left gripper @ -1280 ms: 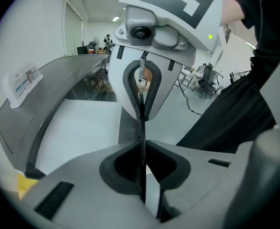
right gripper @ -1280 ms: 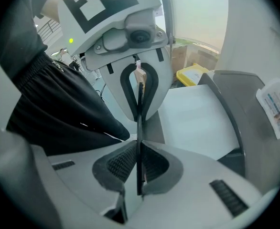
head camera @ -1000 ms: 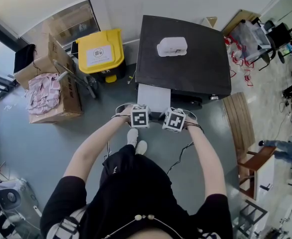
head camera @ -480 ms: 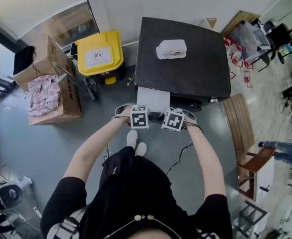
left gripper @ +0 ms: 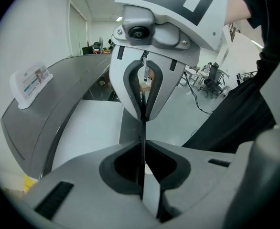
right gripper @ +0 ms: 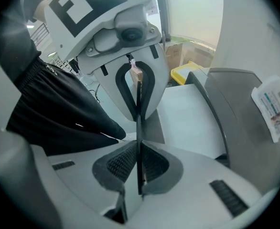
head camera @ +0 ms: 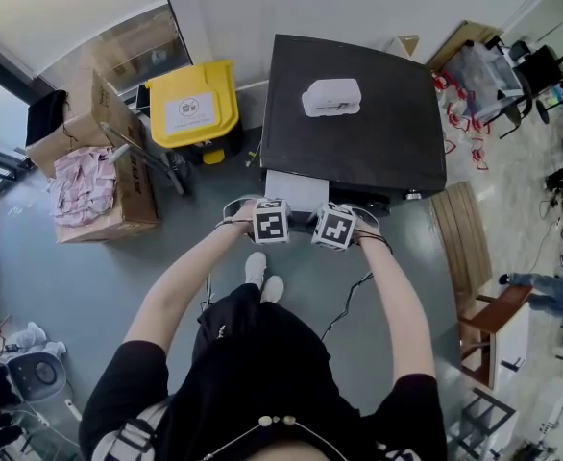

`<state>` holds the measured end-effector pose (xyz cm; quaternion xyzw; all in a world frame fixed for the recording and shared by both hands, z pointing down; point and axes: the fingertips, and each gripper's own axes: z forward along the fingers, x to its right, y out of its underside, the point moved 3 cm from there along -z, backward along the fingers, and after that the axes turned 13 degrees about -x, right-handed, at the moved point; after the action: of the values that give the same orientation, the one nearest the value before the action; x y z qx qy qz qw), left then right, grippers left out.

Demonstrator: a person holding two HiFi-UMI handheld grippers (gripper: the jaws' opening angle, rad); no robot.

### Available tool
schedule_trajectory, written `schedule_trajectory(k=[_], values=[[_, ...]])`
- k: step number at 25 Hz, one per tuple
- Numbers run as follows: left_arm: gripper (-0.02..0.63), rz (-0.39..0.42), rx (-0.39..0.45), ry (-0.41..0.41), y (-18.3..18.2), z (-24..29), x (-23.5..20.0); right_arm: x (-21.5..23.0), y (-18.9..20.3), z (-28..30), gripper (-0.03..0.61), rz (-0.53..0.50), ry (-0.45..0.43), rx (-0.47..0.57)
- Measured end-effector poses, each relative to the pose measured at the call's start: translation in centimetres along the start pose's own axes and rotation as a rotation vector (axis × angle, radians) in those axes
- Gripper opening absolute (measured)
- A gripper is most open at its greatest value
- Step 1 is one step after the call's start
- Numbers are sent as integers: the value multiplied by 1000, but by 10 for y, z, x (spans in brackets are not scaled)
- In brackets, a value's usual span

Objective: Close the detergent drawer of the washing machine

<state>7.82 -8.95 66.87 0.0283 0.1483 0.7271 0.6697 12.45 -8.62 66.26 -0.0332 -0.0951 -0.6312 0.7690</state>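
Hovering by the pulled-out detergent drawer (head camera: 296, 189), left tongs (left gripper: 142, 133), right tongs (right gripper: 139, 137) — both pinched together.

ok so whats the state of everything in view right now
drawer: part way out
left hand-held gripper: shut, tips against the drawer front
right hand-held gripper: shut, tips against the drawer front
yellow bin: lid closed
cardboard box: flaps open
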Motion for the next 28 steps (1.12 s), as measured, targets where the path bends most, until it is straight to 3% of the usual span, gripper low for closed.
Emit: schedule_trajectory(k=[28], values=[[34,-27,44,-39,-4,-12,-46,43,-8,-8,34,-2,7,-19]])
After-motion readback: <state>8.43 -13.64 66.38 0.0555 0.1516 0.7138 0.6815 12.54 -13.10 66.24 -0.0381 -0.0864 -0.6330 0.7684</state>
